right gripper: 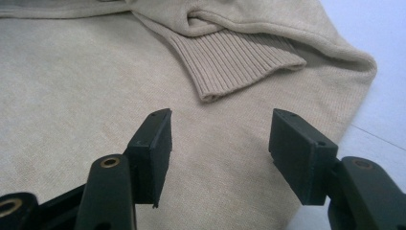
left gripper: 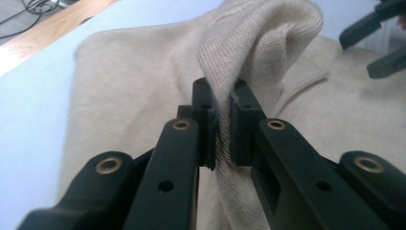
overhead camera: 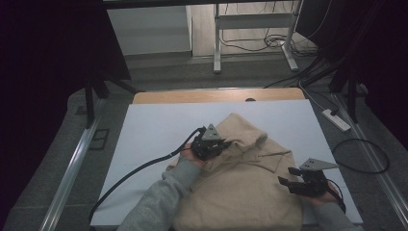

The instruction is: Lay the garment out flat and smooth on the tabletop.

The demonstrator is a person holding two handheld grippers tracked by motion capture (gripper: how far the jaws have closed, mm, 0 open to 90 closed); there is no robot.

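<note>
On the left, my left claw (overhead camera: 217, 146) reaches in from the near side over a grey sleeve (overhead camera: 163, 199), its jaws clenched on a raised fold of the beige sweater (overhead camera: 240, 183), which lies spread on the white-covered bench (overhead camera: 149, 139), near and right of centre. To the right, my right claw (overhead camera: 288, 184) hovers at the sweater's right edge, jaws released and apart above the knit near a ribbed cuff (right gripper: 234, 62). I can read no label or writing on anything.
</note>
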